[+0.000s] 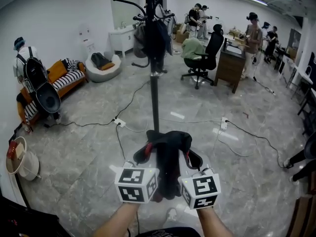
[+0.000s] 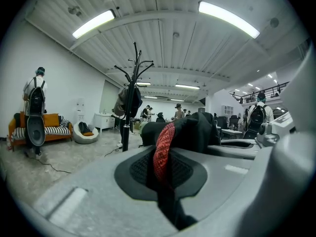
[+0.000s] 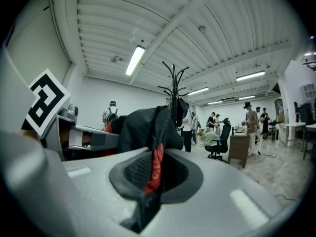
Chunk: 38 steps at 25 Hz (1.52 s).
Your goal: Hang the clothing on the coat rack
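The black, red-lined garment (image 1: 167, 154) was pinched by the fingers of the left gripper (image 2: 163, 169) and right gripper (image 3: 152, 177); its collar was best lifted over a free hook of the black metal coat rack (image 1: 155, 93).

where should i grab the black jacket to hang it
Probably the red-trimmed edge, from the near side, one end each, as the left gripper and right gripper show: the black jacket spans between them, free for the coat rack.
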Each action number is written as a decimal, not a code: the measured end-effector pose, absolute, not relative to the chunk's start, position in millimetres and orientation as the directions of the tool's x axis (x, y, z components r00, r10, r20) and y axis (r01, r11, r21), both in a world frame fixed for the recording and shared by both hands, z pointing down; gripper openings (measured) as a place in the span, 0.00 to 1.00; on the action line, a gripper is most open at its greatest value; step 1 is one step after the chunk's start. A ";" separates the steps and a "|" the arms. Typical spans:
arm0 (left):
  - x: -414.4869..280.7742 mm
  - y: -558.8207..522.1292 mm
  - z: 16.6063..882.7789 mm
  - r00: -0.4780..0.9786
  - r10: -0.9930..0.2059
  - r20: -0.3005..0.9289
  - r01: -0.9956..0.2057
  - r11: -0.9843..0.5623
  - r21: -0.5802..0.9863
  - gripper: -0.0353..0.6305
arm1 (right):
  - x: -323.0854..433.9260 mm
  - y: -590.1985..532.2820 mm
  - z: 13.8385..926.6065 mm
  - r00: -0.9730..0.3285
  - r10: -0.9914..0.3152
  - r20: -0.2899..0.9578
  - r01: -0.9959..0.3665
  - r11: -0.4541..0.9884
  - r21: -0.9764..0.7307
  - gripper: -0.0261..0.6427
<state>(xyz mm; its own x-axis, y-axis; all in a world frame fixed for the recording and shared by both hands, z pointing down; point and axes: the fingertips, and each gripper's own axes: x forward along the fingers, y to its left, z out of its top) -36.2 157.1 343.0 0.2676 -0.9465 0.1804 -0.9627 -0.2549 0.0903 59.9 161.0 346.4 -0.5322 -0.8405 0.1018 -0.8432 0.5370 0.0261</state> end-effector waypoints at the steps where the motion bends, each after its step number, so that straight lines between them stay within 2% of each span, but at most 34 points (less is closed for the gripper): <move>1: -35.1 149.0 342.1 0.266 -0.947 0.180 -0.963 -0.253 0.091 0.08 | 60.7 153.1 345.1 -0.536 -0.838 0.101 -0.841 0.540 0.027 0.08; 22: 7.2 36.3 342.8 0.211 -0.956 0.203 -0.977 -0.200 0.070 0.08 | 104.4 32.6 347.8 -0.582 -0.806 0.110 -0.810 0.586 0.013 0.08; 38: -18.8 -19.0 353.1 0.236 -0.949 0.209 -0.971 -0.221 0.094 0.09 | 78.3 -20.4 355.5 -0.566 -0.814 0.132 -0.818 0.575 0.034 0.08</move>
